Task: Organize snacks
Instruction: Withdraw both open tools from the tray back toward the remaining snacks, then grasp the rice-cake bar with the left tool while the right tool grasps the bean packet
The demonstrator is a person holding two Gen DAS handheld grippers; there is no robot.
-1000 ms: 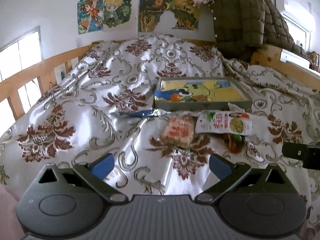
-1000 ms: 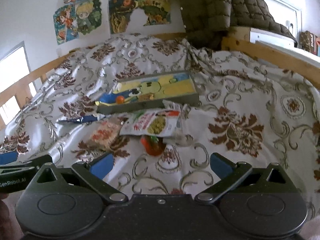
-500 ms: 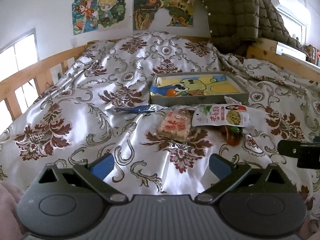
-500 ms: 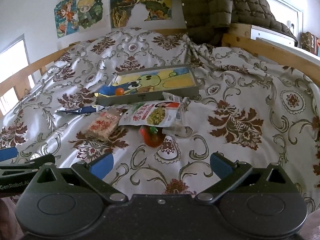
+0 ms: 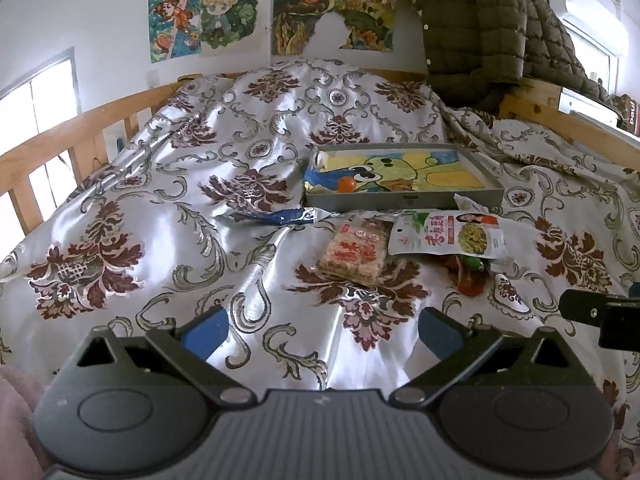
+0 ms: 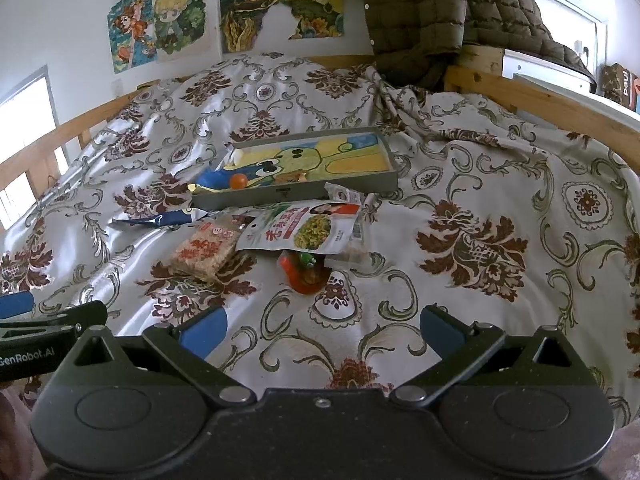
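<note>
Snacks lie on a bed with a flowered satin cover: rice cracker pack, green-and-white pouch touching it on the right, red packet partly under the pouch, blue wrapper to the left. Grey tray sits just behind them, small orange ball inside. Left gripper fingers spread wide, holding nothing. Right gripper same, wide apart, empty, near the snacks.
</note>
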